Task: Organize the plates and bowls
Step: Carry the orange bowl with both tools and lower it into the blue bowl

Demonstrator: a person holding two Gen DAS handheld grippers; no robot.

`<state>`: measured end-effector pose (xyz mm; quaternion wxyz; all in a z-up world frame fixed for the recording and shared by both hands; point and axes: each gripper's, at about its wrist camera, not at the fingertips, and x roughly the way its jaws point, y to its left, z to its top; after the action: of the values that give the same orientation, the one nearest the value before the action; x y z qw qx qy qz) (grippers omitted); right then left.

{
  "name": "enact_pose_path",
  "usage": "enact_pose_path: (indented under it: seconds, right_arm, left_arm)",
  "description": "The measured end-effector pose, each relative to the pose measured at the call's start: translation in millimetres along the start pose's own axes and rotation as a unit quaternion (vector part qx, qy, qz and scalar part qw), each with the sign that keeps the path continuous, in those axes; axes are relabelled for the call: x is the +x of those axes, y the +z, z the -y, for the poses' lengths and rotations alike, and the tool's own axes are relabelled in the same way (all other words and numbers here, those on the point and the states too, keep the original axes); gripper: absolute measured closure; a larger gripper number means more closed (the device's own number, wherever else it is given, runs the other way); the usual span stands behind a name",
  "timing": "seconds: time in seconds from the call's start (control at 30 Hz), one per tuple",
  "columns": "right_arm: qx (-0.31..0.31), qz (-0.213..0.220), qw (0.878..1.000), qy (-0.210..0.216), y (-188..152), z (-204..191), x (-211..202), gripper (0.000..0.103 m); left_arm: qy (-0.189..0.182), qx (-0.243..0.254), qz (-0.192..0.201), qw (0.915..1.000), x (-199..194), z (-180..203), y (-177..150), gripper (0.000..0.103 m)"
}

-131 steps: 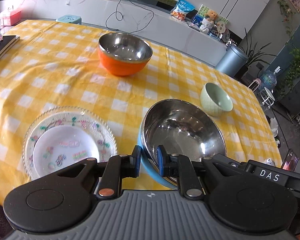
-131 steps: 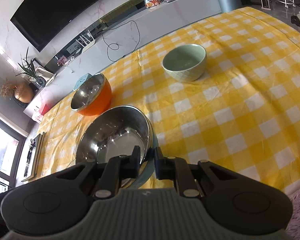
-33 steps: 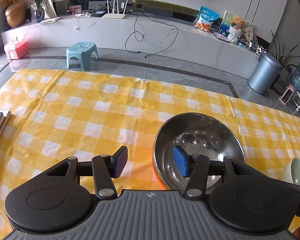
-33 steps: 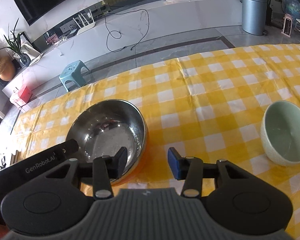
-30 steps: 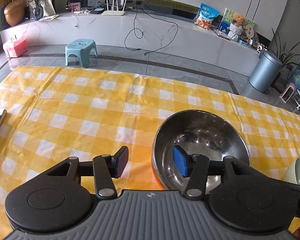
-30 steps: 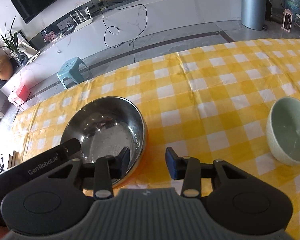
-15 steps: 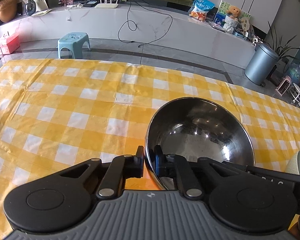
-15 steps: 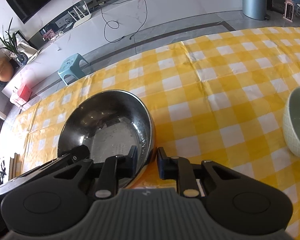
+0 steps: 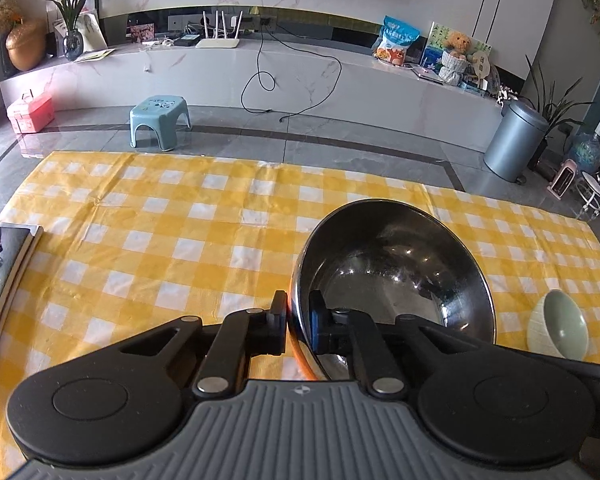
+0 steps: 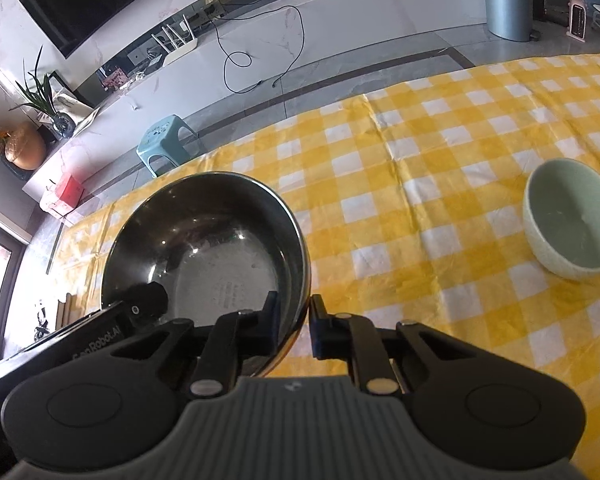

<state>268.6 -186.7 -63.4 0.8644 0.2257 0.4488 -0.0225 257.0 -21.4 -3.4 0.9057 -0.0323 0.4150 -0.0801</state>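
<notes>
A steel bowl with an orange outside is held above the yellow checked tablecloth. My left gripper is shut on its left rim. My right gripper is shut on its right rim; the bowl also shows in the right wrist view. The left gripper's body shows at the bowl's left edge in the right wrist view. A pale green bowl stands on the cloth to the right, also seen in the left wrist view.
A dark flat board lies at the table's left edge. Beyond the far table edge are a blue stool, a grey bin and a long marble counter.
Both grippers have closed on the orange bowl's rim and raised it off the cloth. The views have lifted and pulled back a little.
</notes>
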Motion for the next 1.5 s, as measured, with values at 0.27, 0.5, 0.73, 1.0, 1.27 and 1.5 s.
enact_pose_path:
  seconds: [0.27, 0.5, 0.73, 1.0, 1.27, 1.5]
  right_arm:
    - [-0.006, 0.019, 0.999, 0.025, -30, 6, -73, 0.091]
    - [0.011, 0.031, 0.998, 0.044, -66, 29, -131, 0.091]
    - [0.041, 0.045, 0.997, 0.049, -100, 61, -172, 0.090]
    - [0.090, 0.049, 0.994, 0.041, -126, 104, -189, 0.090]
    - [0.119, 0.041, 0.992, 0.021, -137, 129, -173, 0.091]
    - [0.116, 0.034, 0.993, 0.012, -137, 131, -158, 0.091]
  left_arm:
    - [-0.009, -0.015, 0.022, 0.9996, -67, 12, -24, 0.091]
    - [-0.028, -0.035, 0.030, 0.9985, -111, 26, -52, 0.091]
    - [-0.062, -0.066, 0.019, 0.9957, -131, 35, -85, 0.090]
    - [-0.089, -0.088, -0.011, 0.9921, -125, 52, -120, 0.090]
    - [-0.086, -0.088, -0.045, 0.9914, -103, 61, -138, 0.090]
    - [-0.084, -0.091, -0.061, 0.9904, -91, 61, -141, 0.089]
